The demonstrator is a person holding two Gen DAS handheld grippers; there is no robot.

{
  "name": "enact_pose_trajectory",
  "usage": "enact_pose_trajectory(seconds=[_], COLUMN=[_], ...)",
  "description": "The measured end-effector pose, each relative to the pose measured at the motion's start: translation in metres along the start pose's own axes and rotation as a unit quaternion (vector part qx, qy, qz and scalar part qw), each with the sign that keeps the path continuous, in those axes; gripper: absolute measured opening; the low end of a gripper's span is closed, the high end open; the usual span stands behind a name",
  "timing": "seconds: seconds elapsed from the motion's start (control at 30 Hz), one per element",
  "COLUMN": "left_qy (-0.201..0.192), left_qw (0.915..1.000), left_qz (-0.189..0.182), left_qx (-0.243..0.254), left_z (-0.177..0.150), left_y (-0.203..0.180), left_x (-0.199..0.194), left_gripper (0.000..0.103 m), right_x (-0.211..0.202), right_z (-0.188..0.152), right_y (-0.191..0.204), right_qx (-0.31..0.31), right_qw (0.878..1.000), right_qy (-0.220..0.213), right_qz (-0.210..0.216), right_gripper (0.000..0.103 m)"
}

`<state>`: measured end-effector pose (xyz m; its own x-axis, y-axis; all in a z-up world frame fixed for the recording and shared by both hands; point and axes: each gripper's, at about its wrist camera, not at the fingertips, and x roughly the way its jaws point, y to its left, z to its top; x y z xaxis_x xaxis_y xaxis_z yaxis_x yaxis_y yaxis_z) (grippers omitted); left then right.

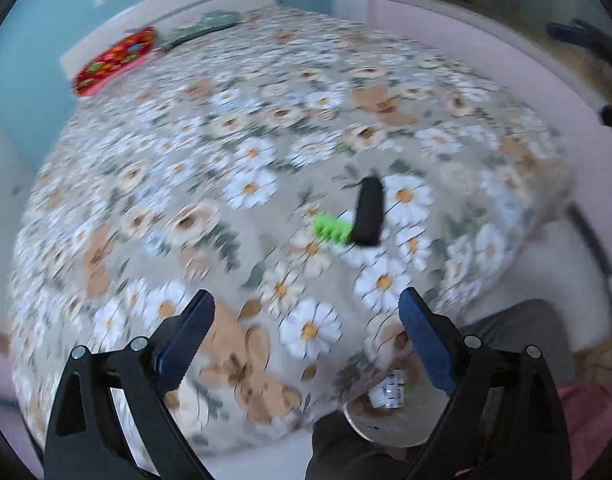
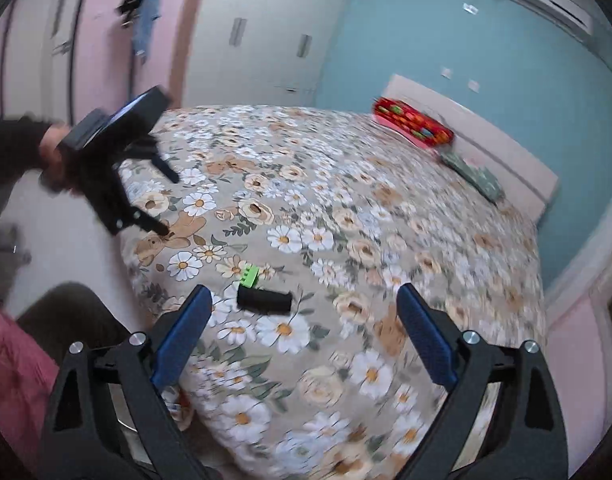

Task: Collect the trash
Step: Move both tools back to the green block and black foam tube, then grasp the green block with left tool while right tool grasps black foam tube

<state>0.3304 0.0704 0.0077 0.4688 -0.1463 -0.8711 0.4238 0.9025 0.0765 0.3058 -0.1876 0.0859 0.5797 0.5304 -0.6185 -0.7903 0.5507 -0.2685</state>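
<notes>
A black oblong object (image 1: 368, 212) and a small bright green toothed piece (image 1: 332, 230) lie side by side on the flowered bed cover. Both also show in the right wrist view: the black object (image 2: 264, 301) and the green piece (image 2: 249, 274). My left gripper (image 1: 306, 318) is open and empty, hovering over the bed's near edge, short of the two objects. My right gripper (image 2: 303, 314) is open and empty, with the black object just ahead of its left finger. The left gripper (image 2: 161, 204) also appears at the left of the right wrist view, above the bed's corner.
The bed (image 1: 177, 152) fills both views. A red patterned pillow (image 1: 113, 60) and a green one (image 1: 203, 26) lie at the headboard. A light round container (image 1: 394, 420) with a labelled scrap inside sits below the bed's edge. Wardrobe doors (image 2: 265, 40) stand behind.
</notes>
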Motion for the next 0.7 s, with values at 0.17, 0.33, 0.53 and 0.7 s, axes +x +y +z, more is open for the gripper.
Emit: enact_pose_trajectory(seconds=[0.17,0.33,0.53,0.7], left_qy=[0.005,0.042,0.068,0.08], left_qw=[0.9917,0.9702,0.9515,0.9409], left_qz=[-0.008,-0.054,-0.139,-0.169], left_qx=[0.128,0.232,0.266,0.282], left_z=[0.02,0.031,0.053,0.057], left_y=[-0.011,-0.017,-0.005,-0.004], left_x=[0.029,0.081,0.135,0.165], left_gripper=[0.095,0.095,0.095,0.094], right_x=[0.039,0.108,0.188,0.238], right_z=[0.01,-0.002,-0.022,-0.037], right_y=[-0.005,0.011,0.018,0.017], right_qx=[-0.088,-0.163,-0.193,-0.213], right_qw=[0.994,0.971,0.946,0.933], right_qy=[0.029,0.111,0.165,0.2], right_qz=[0.056,0.132,0.2,0.21], right_gripper=[0.092,0.092,0.092,0.092])
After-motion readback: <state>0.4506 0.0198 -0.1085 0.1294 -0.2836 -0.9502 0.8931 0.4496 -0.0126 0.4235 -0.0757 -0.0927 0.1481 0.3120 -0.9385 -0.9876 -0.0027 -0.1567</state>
